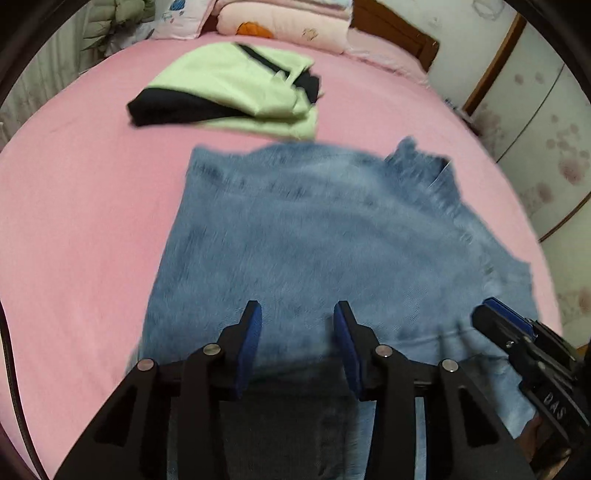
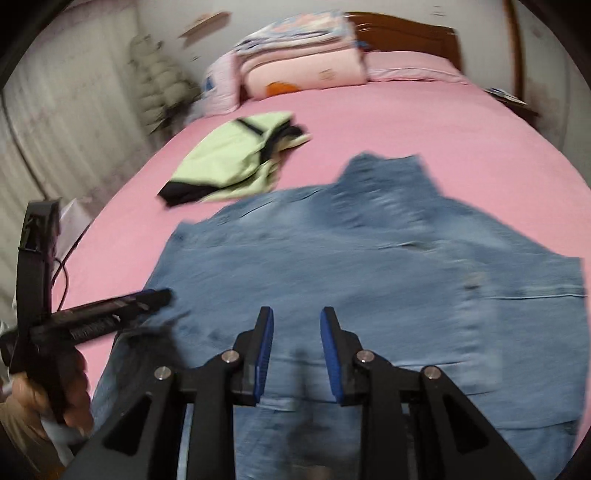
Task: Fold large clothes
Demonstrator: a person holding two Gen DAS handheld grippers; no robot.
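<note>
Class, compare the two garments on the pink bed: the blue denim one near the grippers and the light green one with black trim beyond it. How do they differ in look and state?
The blue denim garment lies spread out in a broad sheet; the light green garment with black trim is folded into a compact bundle. The denim is one colour, the green piece two-toned. The denim covers far more of the bed and lies nearer the grippers. Both rest on the pink bedsheet.

One blue denim garment (image 1: 314,236), one folded green-black garment (image 1: 236,88), perhaps two pillows (image 1: 291,26).
</note>
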